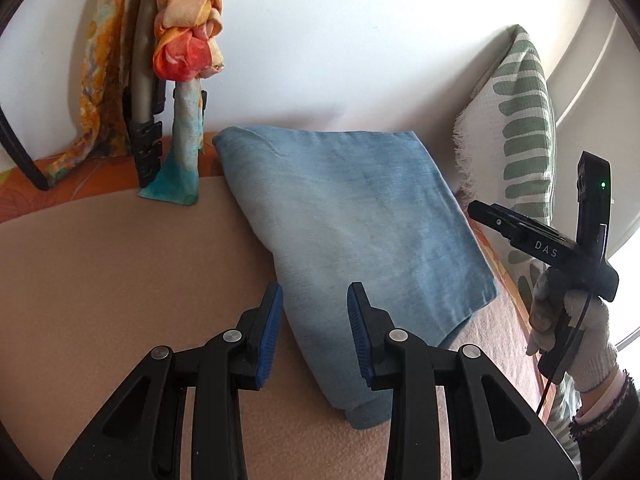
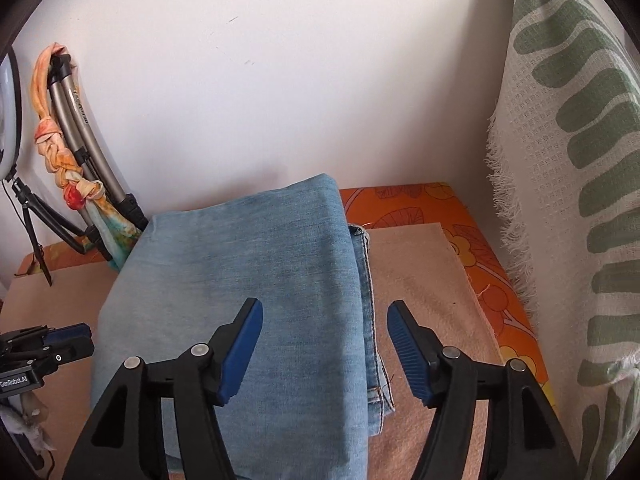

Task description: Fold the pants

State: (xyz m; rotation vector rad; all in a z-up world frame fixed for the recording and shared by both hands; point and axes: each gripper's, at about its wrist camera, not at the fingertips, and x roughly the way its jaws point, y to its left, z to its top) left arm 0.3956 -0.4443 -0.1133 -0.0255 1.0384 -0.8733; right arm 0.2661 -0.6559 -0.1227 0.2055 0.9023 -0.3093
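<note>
The pants (image 2: 248,280), light blue denim, lie folded into a compact stack on the tan blanket (image 1: 100,280), flat and squared, which suggests the fold is essentially complete. Both tongs hover clear of the fabric, probably to leave the stack undisturbed. The left tongs (image 1: 315,332) stand partly open and empty above the near left edge of the stack. The right tongs (image 2: 324,350) stand wide open and empty, straddling its right edge, where seams of the lower layers show.

Both wrist cameras look steeply down, close over the folded jeans (image 1: 352,216) (image 2: 248,280), from left and right.
</note>
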